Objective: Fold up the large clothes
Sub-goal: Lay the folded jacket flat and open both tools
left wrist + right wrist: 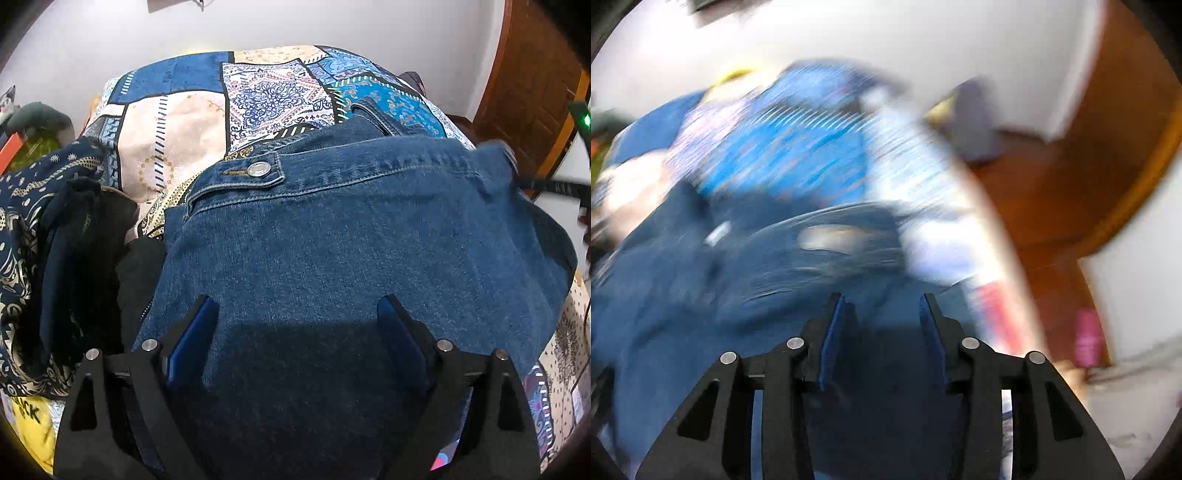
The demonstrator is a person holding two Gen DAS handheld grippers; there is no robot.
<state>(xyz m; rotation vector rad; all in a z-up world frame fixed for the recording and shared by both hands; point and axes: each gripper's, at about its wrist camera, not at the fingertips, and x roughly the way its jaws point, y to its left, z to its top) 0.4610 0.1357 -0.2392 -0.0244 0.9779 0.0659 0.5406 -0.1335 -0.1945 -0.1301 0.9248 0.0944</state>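
Note:
A blue denim jacket with a metal button lies on a bed with a patchwork sheet. My left gripper is open, its two fingers spread wide just over the near part of the denim. In the right wrist view the picture is strongly blurred; the denim jacket fills the lower left. My right gripper is open over the jacket's right edge, with denim showing between the fingers. The right gripper's black body shows at the far right of the left wrist view.
A pile of dark patterned and black clothes lies left of the jacket, with a yellow garment below it. A white wall is behind the bed. A wooden door and wooden floor lie to the right.

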